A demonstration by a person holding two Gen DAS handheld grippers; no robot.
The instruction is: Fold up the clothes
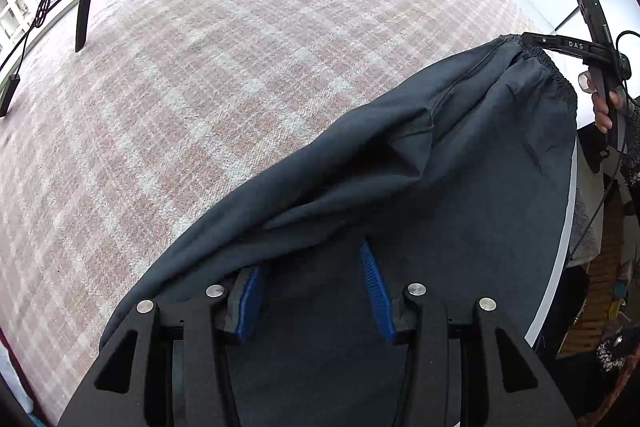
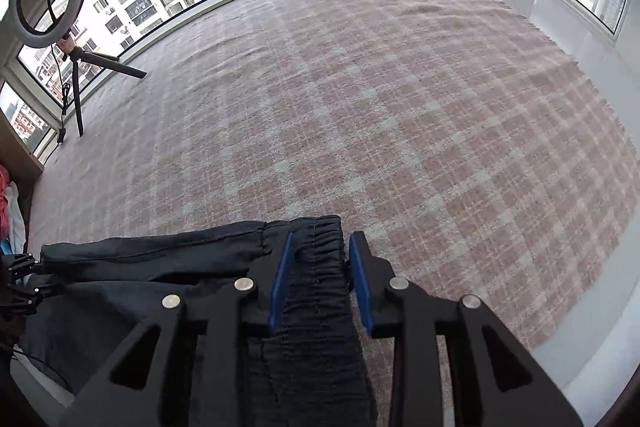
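We hold dark trousers (image 1: 460, 155) lifted above the checked carpet (image 1: 240, 67). Right gripper (image 2: 320, 267) clamps the elastic waistband (image 2: 316, 259); left gripper (image 1: 312, 291) grips cloth, its left pad covered.

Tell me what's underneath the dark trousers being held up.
Beneath the dark trousers lies the pink checked blanket, visible all around them. The stretch directly under the cloth is covered, so anything there cannot be seen.

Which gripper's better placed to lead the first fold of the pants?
Right, probably. The right gripper has the elastic waistband between its pads, at a corner of the pants. The left gripper sits mid-fabric, one pad under a fold, and its grip is unclear.
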